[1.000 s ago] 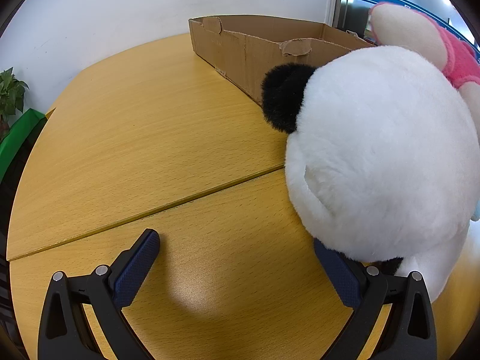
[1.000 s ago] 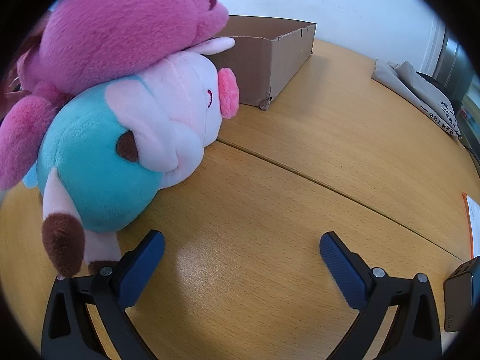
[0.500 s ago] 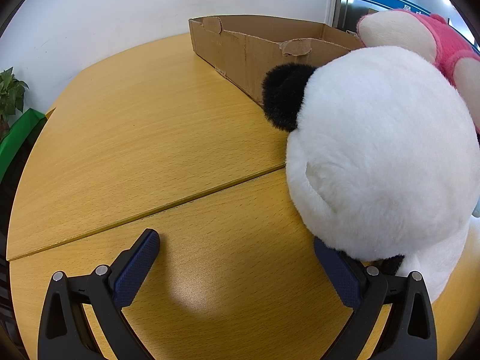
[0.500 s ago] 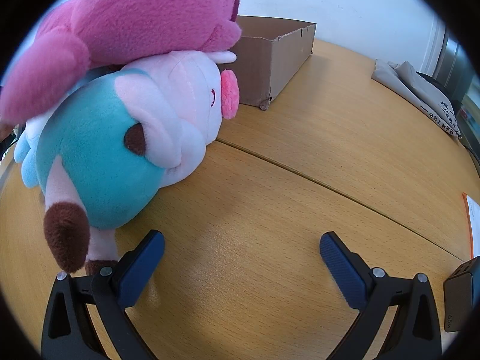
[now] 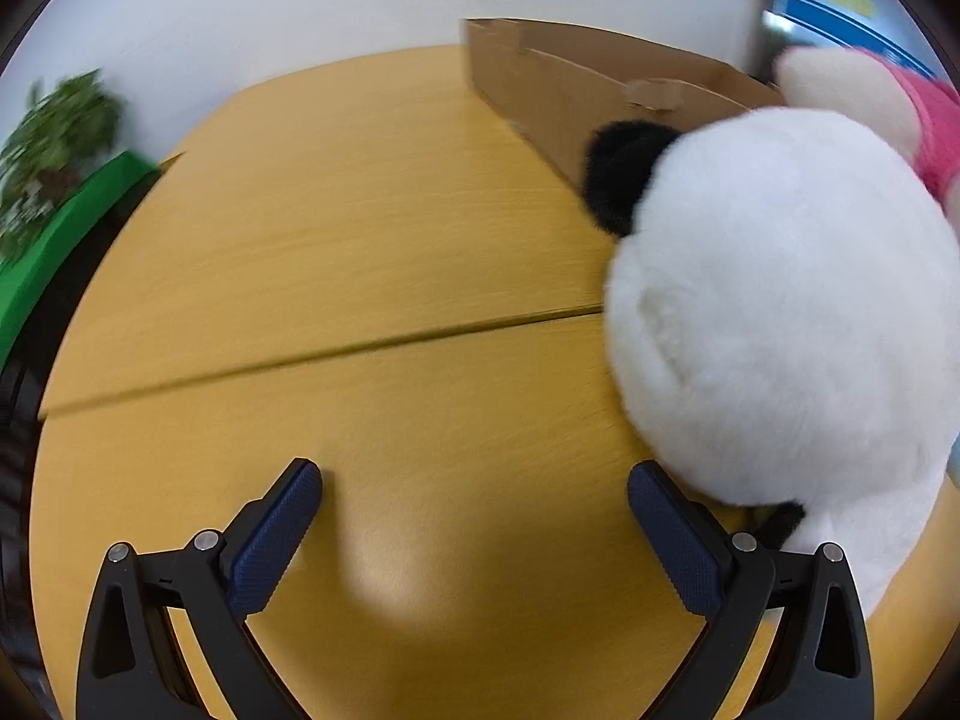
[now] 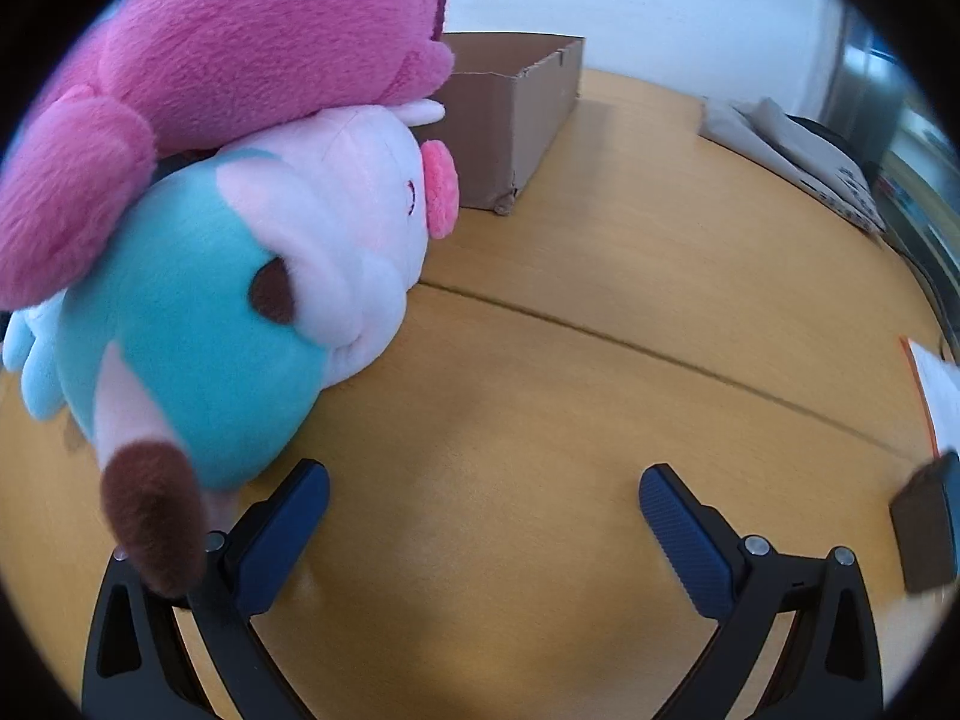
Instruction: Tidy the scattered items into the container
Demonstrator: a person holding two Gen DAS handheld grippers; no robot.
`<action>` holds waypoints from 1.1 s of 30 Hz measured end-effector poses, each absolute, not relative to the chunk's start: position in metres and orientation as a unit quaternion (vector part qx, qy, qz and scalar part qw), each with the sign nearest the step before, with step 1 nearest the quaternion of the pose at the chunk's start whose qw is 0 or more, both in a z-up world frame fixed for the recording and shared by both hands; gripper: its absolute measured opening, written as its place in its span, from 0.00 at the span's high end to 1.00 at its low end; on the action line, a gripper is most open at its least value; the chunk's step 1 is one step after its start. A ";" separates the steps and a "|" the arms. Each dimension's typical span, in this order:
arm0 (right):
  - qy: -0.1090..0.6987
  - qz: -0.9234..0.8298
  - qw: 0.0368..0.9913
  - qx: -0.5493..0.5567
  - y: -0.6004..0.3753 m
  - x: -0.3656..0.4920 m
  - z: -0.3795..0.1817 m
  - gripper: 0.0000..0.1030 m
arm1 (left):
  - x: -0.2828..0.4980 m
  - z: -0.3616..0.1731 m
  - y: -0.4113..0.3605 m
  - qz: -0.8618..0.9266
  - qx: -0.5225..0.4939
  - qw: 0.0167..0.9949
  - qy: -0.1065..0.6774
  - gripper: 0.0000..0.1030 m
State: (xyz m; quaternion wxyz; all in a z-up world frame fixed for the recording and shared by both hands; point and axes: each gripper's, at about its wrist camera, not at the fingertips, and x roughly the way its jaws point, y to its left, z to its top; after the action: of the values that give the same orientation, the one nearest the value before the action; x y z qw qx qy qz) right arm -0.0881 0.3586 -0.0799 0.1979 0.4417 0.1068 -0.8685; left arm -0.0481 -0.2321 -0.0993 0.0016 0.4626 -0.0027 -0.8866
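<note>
A white panda plush with a black ear [image 5: 792, 312] lies on the wooden table, right of my left gripper [image 5: 474, 510], which is open and empty; its right finger sits just under the plush. A pink plush [image 5: 936, 114] shows behind the panda. In the right wrist view a teal and pale pink plush [image 6: 240, 312] lies at the left with a magenta plush [image 6: 240, 48] on top. My right gripper [image 6: 483, 516] is open and empty, its left finger beside the teal plush's brown foot. The open cardboard box [image 5: 576, 84] stands at the back; it also shows in the right wrist view [image 6: 516, 114].
A green planter with a plant [image 5: 54, 180] stands off the table's left edge. Folded grey cloth [image 6: 786, 150] lies at the far right of the table. A paper sheet [image 6: 942, 384] and a dark box-like object [image 6: 927, 528] sit at the right edge.
My left gripper has swung a little to the left, so the box and panda shifted right in its view. The magenta plush has settled lower over the teal one. Both grippers stay open.
</note>
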 end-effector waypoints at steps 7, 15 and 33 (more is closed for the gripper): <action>0.064 -0.886 0.106 0.447 0.368 -0.011 -0.071 0.00 | 0.046 -0.031 -0.255 -0.918 0.364 0.126 0.099 0.00; -0.040 -0.930 0.055 0.362 0.328 0.024 0.021 0.00 | 0.067 0.033 -0.152 -0.944 0.300 0.084 0.106 0.00; 0.016 -0.931 0.048 0.361 0.245 0.033 0.035 0.00 | 0.051 0.044 -0.001 -0.939 0.341 -0.009 0.042 0.00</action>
State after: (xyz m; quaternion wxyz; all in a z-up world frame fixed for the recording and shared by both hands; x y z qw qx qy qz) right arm 0.0325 0.2450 0.0348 0.0480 0.3609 0.0158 -0.9312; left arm 0.0511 -0.0011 0.0438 -0.0090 0.3415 0.0423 -0.9389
